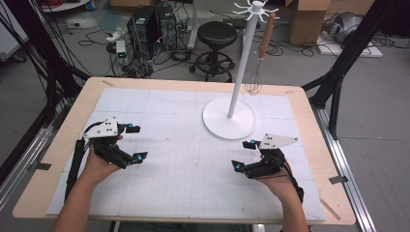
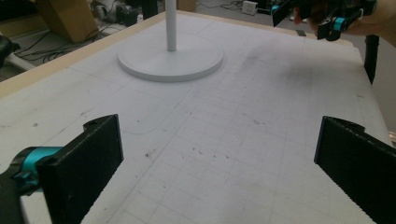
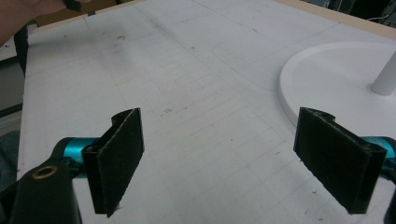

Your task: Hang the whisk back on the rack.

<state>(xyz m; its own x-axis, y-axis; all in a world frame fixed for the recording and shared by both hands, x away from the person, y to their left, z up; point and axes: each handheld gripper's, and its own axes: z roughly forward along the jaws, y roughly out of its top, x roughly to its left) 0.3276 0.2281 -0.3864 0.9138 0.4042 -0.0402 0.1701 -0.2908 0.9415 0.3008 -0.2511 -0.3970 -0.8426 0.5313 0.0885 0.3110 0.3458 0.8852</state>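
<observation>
Whisk (image 1: pixel 255 72) hangs on the stand (image 1: pixel 229 118) beyond both tongs, left (image 1: pixel 136 143) and right (image 1: pixel 245 155), which hover wide open and empty, seemingly poised to reach.

Wooden table (image 1: pixel 314 125); white gridded mat (image 1: pixel 183 150) on it; stand base (image 1: pixel 228 118) on mat.

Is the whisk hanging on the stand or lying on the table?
Hanging. The whisk dangles upright from a hook at the top of the white stand, handle up, wire head down, above the table.
</observation>
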